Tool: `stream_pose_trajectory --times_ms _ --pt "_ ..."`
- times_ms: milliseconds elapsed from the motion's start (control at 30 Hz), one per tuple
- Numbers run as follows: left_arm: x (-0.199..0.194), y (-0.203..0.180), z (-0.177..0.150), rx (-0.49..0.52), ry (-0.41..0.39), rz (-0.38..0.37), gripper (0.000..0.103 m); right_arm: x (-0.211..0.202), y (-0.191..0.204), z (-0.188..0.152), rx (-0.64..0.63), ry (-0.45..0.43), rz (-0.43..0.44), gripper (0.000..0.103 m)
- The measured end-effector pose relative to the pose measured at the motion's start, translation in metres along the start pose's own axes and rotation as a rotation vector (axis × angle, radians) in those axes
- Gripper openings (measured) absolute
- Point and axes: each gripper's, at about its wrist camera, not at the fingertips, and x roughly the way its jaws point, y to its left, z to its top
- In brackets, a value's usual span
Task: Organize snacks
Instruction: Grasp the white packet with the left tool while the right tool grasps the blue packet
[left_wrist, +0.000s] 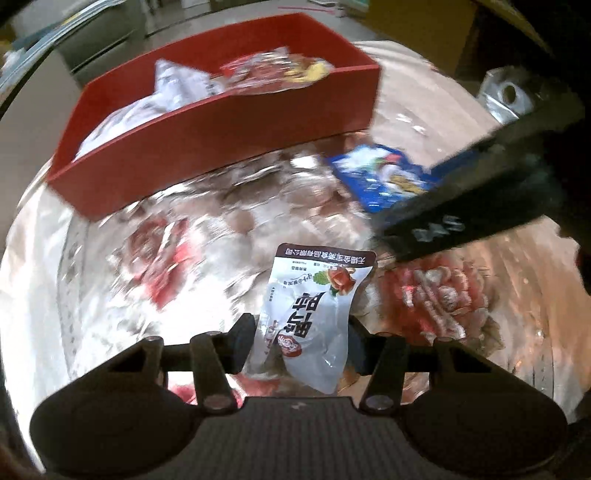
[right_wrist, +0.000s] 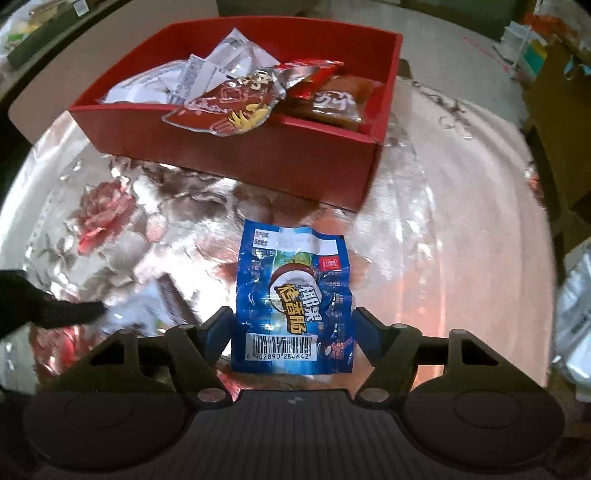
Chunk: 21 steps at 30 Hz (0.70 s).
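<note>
Left wrist view: we see the left gripper (left_wrist: 301, 341) clenched on a white snack packet (left_wrist: 314, 314), its pads pressing both sides of the packet's lower half — the packet stands upright above the floral tablecloth (left_wrist: 184, 240). Beyond it sits the red box (left_wrist: 229, 136), already holding several packets. The right gripper's arm crosses the upper right of this view, over the blue snack packet (left_wrist: 380, 173).

Right wrist view: we see the right gripper (right_wrist: 291, 328) with its fingers just beside the two edges of the blue snack packet (right_wrist: 293, 295); whether they press it or merely flank it, we cannot tell. The packet lies near the red box (right_wrist: 258, 158) — in front of its near wall. Inside the box lie white, red and brown packets (right_wrist: 236, 96), overlapping.
</note>
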Motion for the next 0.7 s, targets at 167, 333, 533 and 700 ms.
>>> stream_pose_trajectory --times_ms 167,333,533,700 --pt "-0.007 0.021 0.000 -0.098 -0.029 -0.015 0.046 -0.025 -0.006 -0.006 0.046 -0.059 0.029 0.076" --pt "-0.019 0.035 0.006 -0.168 -0.081 -0.029 0.046 -0.044 -0.004 -0.008 0.085 -0.112 0.071 0.076" --pt "-0.030 0.053 0.008 -0.223 -0.114 -0.041 0.046 -0.054 -0.008 -0.018 0.135 -0.140 0.107 0.076" --pt "-0.035 0.069 0.011 -0.279 -0.133 -0.053 0.046 -0.064 -0.019 -0.015 0.185 -0.180 0.116 0.076"
